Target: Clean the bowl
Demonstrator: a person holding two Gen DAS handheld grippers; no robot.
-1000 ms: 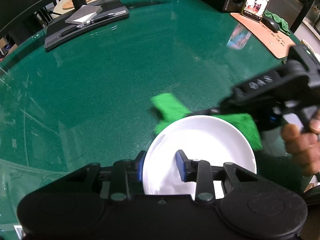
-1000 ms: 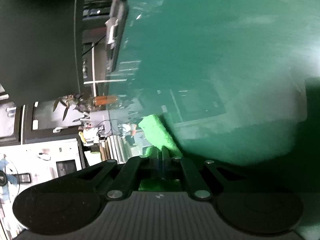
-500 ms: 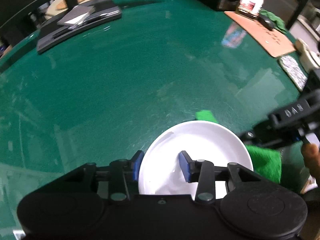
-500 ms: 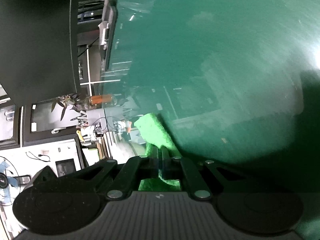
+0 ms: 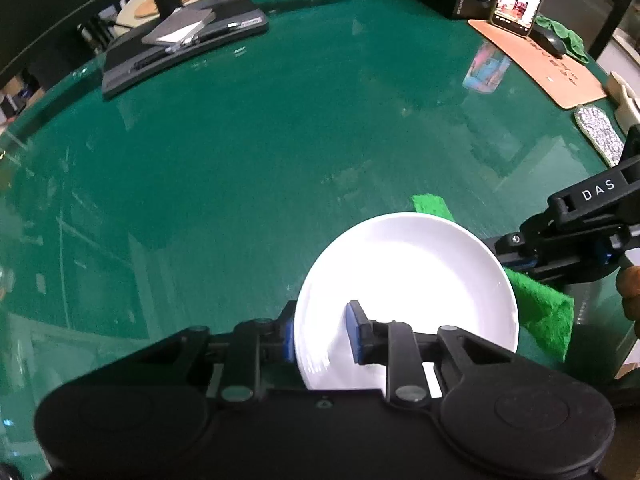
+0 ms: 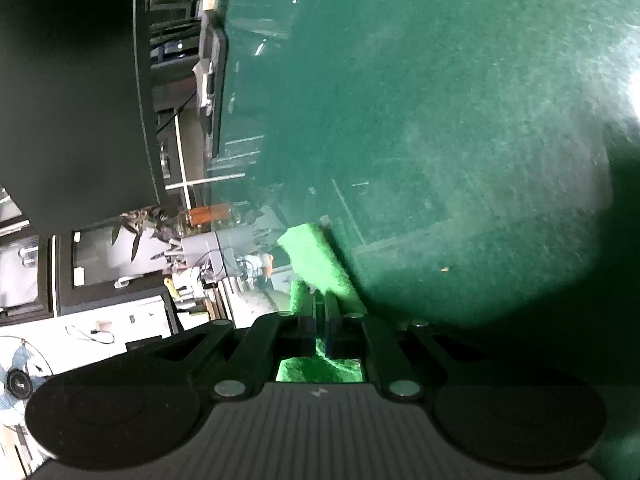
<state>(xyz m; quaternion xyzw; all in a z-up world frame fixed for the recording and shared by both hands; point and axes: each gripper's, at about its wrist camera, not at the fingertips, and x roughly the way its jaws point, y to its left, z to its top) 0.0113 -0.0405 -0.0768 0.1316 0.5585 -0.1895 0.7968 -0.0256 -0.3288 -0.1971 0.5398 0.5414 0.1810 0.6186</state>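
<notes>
While the left fingers [image 5: 320, 332] pinch the tilted bowl's [image 5: 408, 280] rim, the right fingers [image 6: 320, 300] pinch the cloth [image 6: 316, 258].

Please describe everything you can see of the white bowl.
The white bowl is round, shallow and glossy, like glazed ceramic, and its inside looks empty and clean. It sits near the close edge of the green table. The left tool straddles its near rim, one blue pad outside and one inside; the jaws have just been closing. A green cloth, held by the right tool, shows past the far and right rim. Whether the cloth touches the bowl is unclear.
</notes>
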